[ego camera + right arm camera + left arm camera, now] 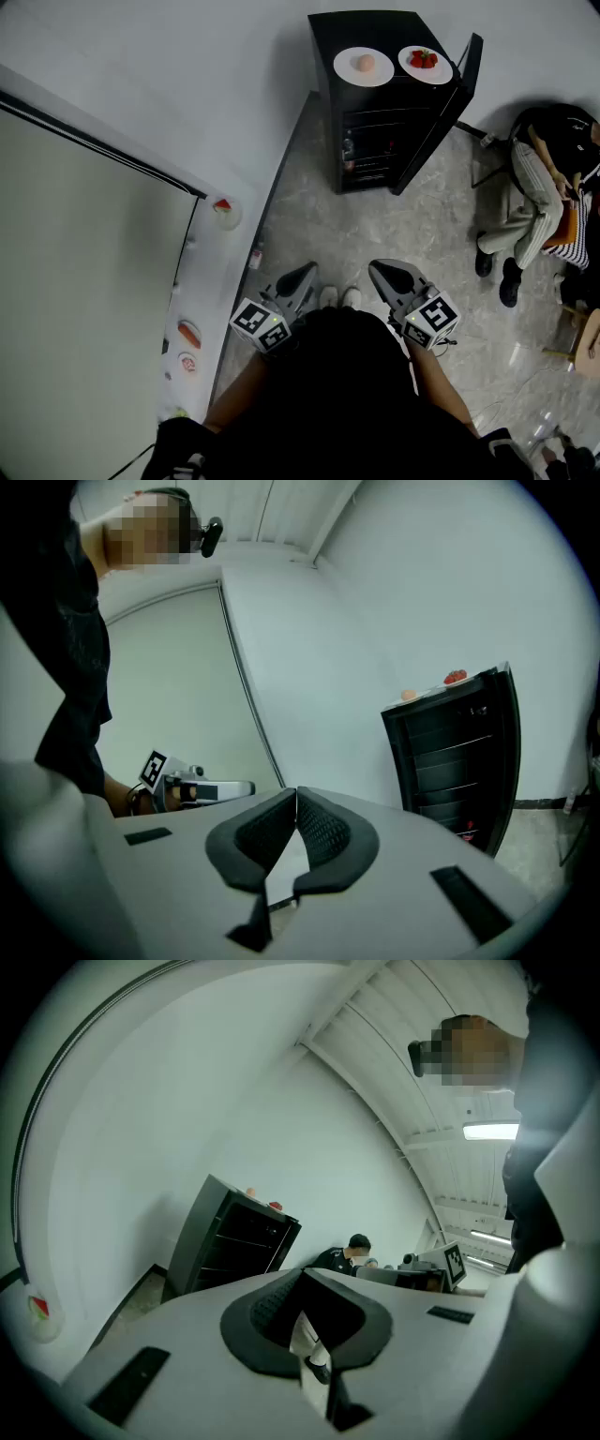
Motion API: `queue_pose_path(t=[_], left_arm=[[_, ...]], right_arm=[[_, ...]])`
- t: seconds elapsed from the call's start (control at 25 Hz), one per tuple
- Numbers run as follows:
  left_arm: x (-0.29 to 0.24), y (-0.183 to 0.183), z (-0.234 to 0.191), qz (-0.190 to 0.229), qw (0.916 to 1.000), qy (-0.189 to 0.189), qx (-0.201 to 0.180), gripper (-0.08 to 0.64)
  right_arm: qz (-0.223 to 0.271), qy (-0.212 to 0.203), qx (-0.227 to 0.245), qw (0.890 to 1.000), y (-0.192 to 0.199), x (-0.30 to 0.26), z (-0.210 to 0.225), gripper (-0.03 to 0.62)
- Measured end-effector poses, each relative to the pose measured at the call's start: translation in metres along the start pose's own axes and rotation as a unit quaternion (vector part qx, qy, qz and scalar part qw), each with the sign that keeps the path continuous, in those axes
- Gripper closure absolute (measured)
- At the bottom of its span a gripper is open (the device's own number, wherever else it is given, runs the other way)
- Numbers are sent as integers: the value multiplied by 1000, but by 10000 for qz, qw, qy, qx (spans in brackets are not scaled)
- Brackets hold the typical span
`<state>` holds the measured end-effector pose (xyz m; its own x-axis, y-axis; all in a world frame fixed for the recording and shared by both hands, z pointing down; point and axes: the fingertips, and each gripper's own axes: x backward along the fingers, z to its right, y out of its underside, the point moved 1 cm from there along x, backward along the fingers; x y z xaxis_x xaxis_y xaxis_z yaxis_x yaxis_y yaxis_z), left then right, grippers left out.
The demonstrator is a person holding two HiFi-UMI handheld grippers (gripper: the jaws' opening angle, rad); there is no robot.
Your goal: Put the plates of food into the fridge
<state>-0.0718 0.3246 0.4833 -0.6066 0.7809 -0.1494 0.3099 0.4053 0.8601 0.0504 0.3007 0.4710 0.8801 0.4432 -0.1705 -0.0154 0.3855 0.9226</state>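
Straight ahead at twelve o'clock, a black boxy fridge (pixel 370 141) is standing on the speckled grey stone floor (pixel 309 216), backing onto the smooth white wall (pixel 187 75). Its door (pixel 441 112) is hanging open toward three o'clock, probably so the dark wire shelves are ready for loading.

A person (pixel 539 197) is sitting at three o'clock, well apart from the fridge.

On the fridge's flat top two round white plates are resting side by side, not yet inside. The left plate (pixel 347 72) is carrying a pale, rounded piece of food (pixel 366 63). The right plate (pixel 438 73) is carrying something red and lumpy (pixel 424 58). What either food is, I am not managing to tell.

Down at six o'clock the wearer is holding both tools low and close to the body, pointing roughly level toward the fridge, which suggests the approach is only beginning. The left gripper (pixel 302 277) is showing its ribbed dark rubber pads (pixel 272 1307) meeting at the tips with nothing gripped. The right gripper (pixel 384 274) is likewise pressing its cross-hatched pads (pixel 323 832) fully together on nothing.

At nine o'clock a small dish (pixel 223 211) with a red morsel is sitting on a white ledge.
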Motion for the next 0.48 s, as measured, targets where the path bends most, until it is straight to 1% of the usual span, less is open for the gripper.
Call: queue_pose_path(t=[0.12, 0.28, 0.36, 0.48], left_arm=[[5, -4, -1, 56, 10000, -12, -5, 537], [7, -9, -4, 95, 9999, -48, -52, 537], [6, -12, -4, 119, 9997, -105, -162, 537], [2, -18, -1, 233, 9993, -211, -216, 537]], right_arm=[[159, 33, 41, 9999, -11, 2, 0, 566], [75, 37, 184, 9998, -14, 1, -5, 566], [206, -15, 185, 9996, -17, 3, -9, 566], [414, -83, 221, 9989, -22, 13, -9, 566]])
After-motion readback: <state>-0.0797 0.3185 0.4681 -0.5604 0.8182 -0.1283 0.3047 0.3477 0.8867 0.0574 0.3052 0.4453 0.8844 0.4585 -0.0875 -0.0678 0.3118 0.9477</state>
